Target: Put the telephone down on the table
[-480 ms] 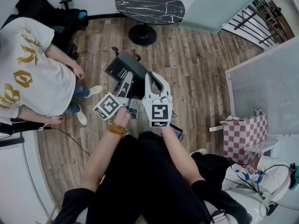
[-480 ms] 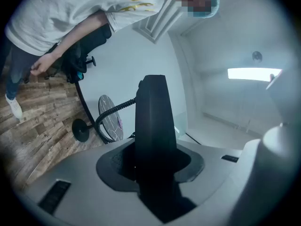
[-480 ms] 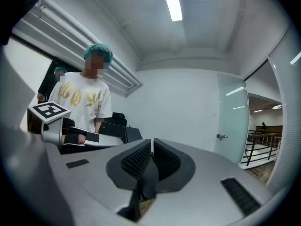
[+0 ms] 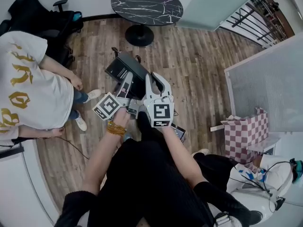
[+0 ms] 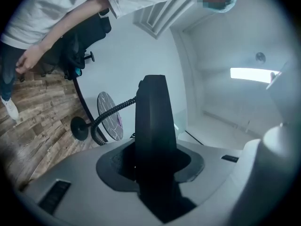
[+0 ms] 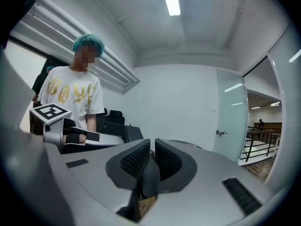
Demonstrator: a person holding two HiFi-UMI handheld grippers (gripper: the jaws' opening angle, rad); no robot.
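Note:
In the head view the black telephone (image 4: 122, 68) sits just beyond both grippers' tips, over the wooden floor; I cannot tell what it rests on. My left gripper (image 4: 127, 79) is shut on the black handset (image 5: 153, 114), which stands up between its jaws in the left gripper view. A coiled cord (image 5: 107, 115) trails off to the handset's left. Beside it on the right, my right gripper (image 4: 156, 77) points the same way. Its ribbed pads (image 6: 136, 160) are closed together, and I see nothing held between them.
A person in a white T-shirt (image 4: 26, 91) stands close on the left. A round black marble table (image 4: 147, 4) is ahead, with a black office chair (image 4: 45, 18) to its left. A checked bag (image 4: 244, 135) and a mesh partition (image 4: 265, 89) are on the right.

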